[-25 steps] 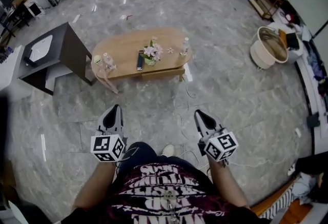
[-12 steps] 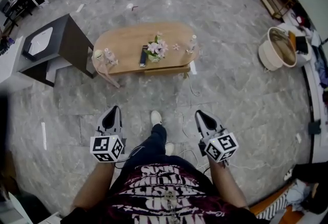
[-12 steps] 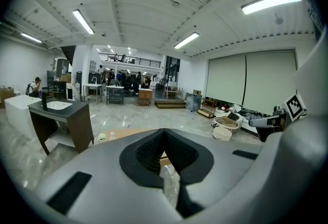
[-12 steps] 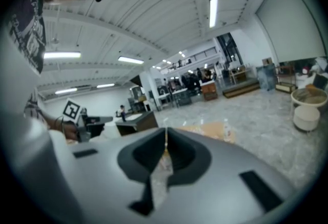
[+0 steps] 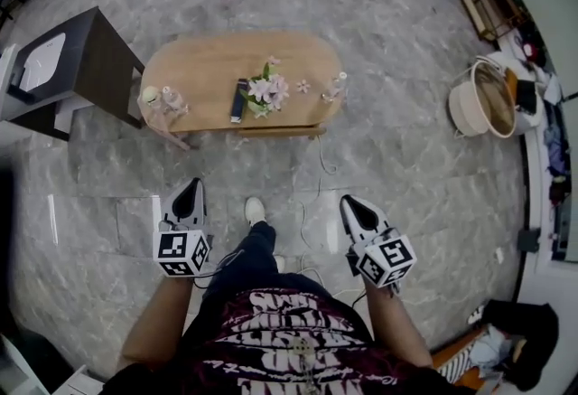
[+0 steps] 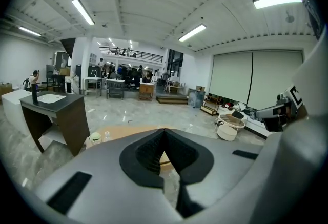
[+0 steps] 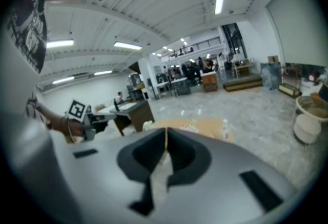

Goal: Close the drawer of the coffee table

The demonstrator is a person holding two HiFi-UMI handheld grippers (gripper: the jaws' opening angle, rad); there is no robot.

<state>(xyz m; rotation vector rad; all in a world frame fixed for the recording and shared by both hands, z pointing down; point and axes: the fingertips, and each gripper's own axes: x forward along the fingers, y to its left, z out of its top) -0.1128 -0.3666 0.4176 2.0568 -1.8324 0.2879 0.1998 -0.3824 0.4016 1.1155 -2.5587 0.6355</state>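
Both grippers have been carried forward across the grey marbled floor (image 5: 406, 194) since a second ago. The person's white shoe (image 5: 256, 209), then back by the body, is now planted ahead between them.

Left gripper (image 5: 191, 189): jaws together, nothing between them, confirmed in its own view (image 6: 164, 133), where the dark pads meet at the tip.

Right gripper (image 5: 351, 203): jaws likewise pressed together and empty (image 7: 166, 142).

The oval light-wood coffee table (image 5: 208, 59) stands ahead of both grippers, well apart from the fingertips, with open floor between. It sits roughly centred between the two jaw lines, slightly to the left.

The wooden drawer front (image 5: 275, 130) shows under the table's near edge, toward its right half. How far it stands out I cannot tell from the head view. Neither gripper touches it.

On the tabletop are a small vase of pale pink flowers (image 5: 264, 93), a dark slim remote (image 5: 239, 100) just beside it, and a clear bottle (image 5: 339, 86) near the right end.
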